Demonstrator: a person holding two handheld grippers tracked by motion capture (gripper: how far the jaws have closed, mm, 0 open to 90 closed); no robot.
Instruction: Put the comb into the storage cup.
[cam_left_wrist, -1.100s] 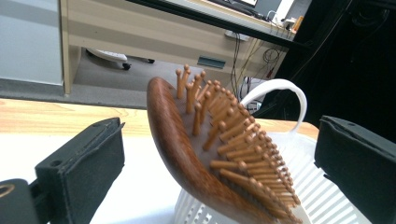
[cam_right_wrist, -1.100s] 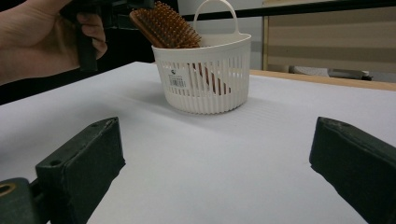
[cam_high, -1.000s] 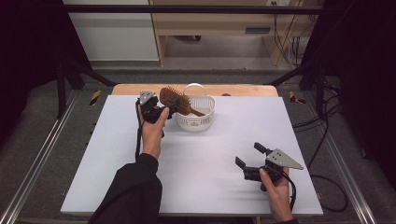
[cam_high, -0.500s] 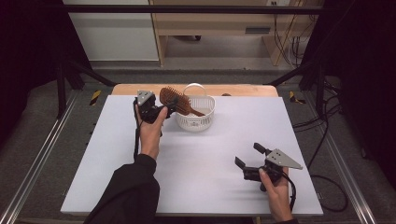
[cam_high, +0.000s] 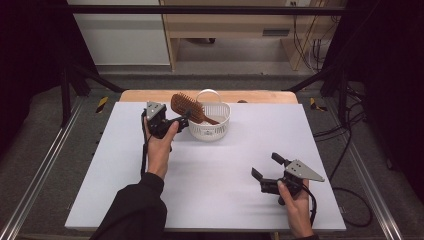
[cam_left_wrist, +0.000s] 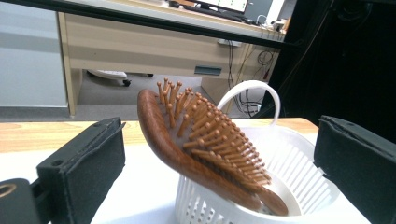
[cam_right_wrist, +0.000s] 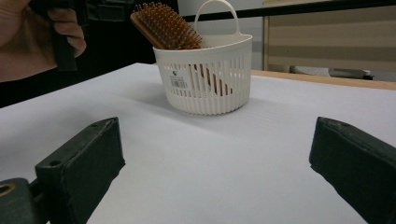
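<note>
A brown wooden hairbrush (cam_high: 187, 106) stands tilted in a white slotted basket (cam_high: 215, 130) at the back of the table. Its handle is down inside and its bristled head leans out over the left rim. My left gripper (cam_high: 181, 121) is just left of the basket, open. In the left gripper view the brush (cam_left_wrist: 187, 140) and basket (cam_left_wrist: 299, 158) lie between the spread jaws of that gripper (cam_left_wrist: 222, 140), which are not touching the brush. My right gripper (cam_high: 265, 165) is open near the front right. In its own view that gripper (cam_right_wrist: 215, 140) points at the basket (cam_right_wrist: 205, 88) and brush (cam_right_wrist: 163, 25).
A white sheet (cam_high: 210, 185) covers the table, with a wooden edge (cam_high: 260, 96) along the back. Metal rails (cam_high: 40, 170) flank the table. A desk (cam_high: 240, 25) and cables (cam_high: 305, 45) stand on the floor beyond.
</note>
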